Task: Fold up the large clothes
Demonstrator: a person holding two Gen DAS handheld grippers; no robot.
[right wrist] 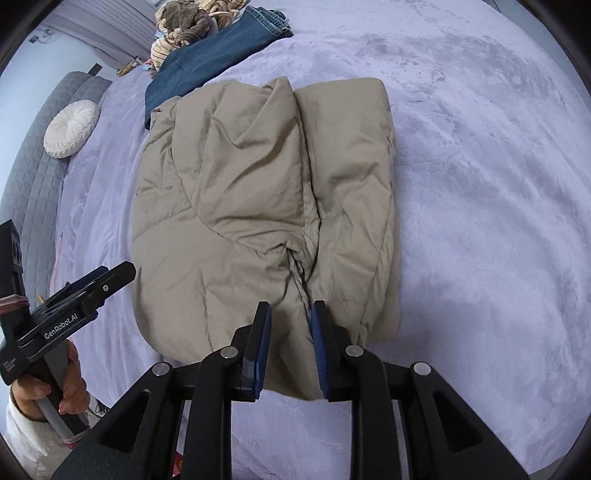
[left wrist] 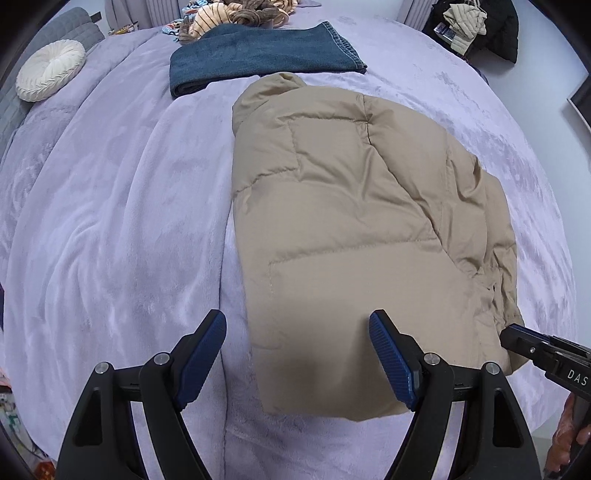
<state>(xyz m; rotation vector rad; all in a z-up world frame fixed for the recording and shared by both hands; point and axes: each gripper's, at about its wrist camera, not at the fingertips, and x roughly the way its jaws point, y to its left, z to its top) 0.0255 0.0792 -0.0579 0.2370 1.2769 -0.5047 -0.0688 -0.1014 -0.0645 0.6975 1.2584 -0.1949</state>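
The tan puffer jacket (right wrist: 266, 206) is laid on the lilac blanket (right wrist: 480, 184) of the bed, near its front edge. Its sides appear already folded inward, so that a long, narrow bundle is formed; a lengthwise fold from the near hem toward the collar is judged to be what is left. The right tongs (right wrist: 290, 347) are seen narrowly parted at the near hem, with fabric lying between the pads, though whether it is pinched cannot be told. The left tongs (left wrist: 297, 354) are spread wide above the jacket's near left corner, and nothing is held. Beyond the jacket, folded jeans (left wrist: 258, 59) and a heap of other clothes (left wrist: 240, 14) are laid. A round white cushion (left wrist: 50, 70) and a grey quilted headboard (right wrist: 33, 166) are seen at the left.
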